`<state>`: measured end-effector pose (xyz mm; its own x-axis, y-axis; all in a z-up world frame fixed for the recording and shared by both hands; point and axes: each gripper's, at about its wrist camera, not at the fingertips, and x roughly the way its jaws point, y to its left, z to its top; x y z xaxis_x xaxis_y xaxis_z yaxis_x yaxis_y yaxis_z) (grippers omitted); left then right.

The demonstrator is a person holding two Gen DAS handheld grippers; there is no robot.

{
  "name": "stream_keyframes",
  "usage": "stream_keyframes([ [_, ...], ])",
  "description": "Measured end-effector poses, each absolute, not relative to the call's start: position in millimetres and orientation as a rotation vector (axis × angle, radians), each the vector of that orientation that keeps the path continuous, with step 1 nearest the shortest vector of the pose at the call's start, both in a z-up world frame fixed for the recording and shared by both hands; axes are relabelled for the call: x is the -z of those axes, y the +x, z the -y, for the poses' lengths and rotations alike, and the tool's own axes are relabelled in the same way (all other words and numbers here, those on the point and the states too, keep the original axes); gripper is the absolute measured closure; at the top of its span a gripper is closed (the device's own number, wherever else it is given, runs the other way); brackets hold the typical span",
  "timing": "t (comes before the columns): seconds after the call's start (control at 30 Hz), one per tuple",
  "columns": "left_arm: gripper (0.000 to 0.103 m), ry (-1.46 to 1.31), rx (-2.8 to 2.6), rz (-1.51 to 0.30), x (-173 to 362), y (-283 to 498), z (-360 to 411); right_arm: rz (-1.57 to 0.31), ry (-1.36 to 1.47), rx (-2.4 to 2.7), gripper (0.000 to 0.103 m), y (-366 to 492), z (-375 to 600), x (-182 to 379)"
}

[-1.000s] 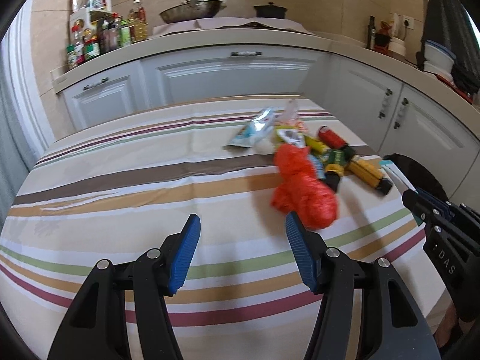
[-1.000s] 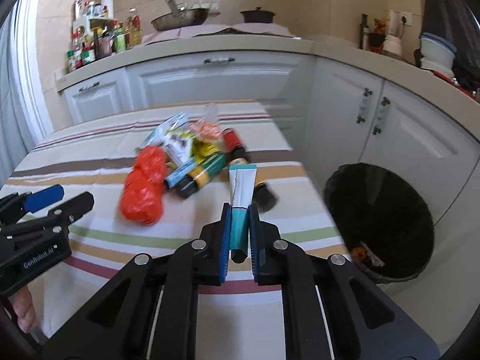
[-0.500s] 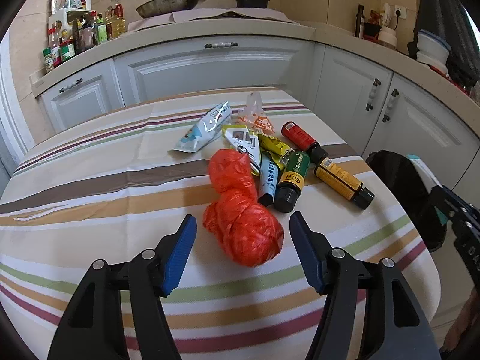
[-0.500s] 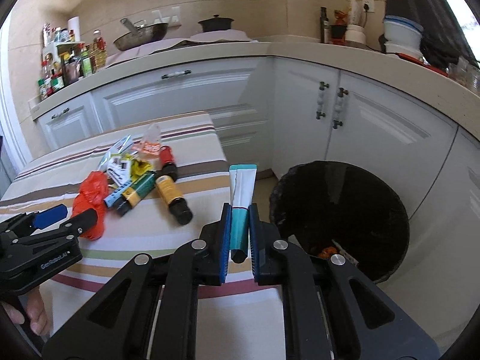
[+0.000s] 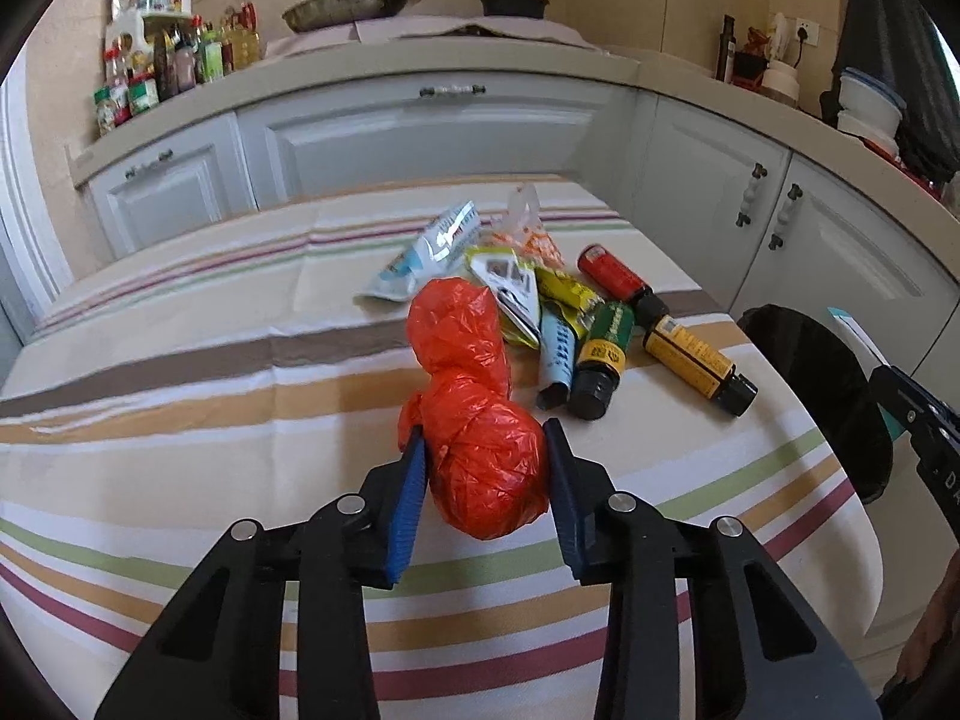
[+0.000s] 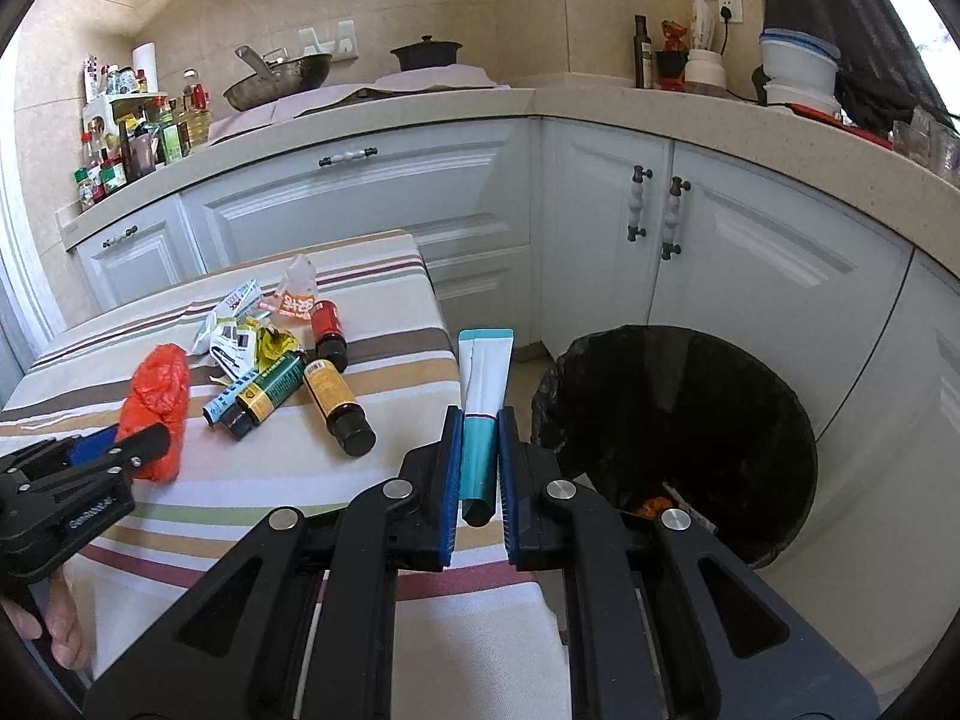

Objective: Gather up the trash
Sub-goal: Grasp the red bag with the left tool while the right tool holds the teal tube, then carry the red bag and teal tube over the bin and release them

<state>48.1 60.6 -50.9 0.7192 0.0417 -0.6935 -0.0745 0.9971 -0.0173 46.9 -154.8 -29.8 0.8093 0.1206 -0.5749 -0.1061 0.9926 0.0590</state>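
Observation:
A crumpled orange plastic bag lies on the striped tablecloth. My left gripper straddles the bag's near lump; its jaws are closing and both blue pads touch the plastic. The right wrist view shows that same bag and left gripper at the left. My right gripper is shut on a teal and white tube, held past the table's right edge beside the black-lined bin. Some scraps lie at the bin's bottom.
Behind the bag lie a green bottle, a yellow bottle, a red bottle, a pale blue tube and several wrappers. White cabinets and a cluttered counter ring the table. A hand shows at the lower left.
The left gripper moved forward around the orange bag and its jaws narrowed onto it. The right gripper swung right with the tube, from over the table to beside the bin.

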Motion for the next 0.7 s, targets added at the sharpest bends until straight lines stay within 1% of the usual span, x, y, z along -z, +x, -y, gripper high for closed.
stream_keyframes([
  [0.23, 0.065, -0.037, -0.016, -0.690, 22, 40, -50, -0.574, 0.019, -0.094, 0.092, 45, 163, 17],
  [0.4, 0.065, -0.004, 0.073, -0.639, 4, 47, -19, -0.534, 0.019, -0.032, 0.092, 46, 185, 4],
  [0.7, 0.065, 0.032, 0.219, -0.595, -5, 77, 49, -0.496, 0.030, 0.089, 0.092, 60, 238, -6],
])
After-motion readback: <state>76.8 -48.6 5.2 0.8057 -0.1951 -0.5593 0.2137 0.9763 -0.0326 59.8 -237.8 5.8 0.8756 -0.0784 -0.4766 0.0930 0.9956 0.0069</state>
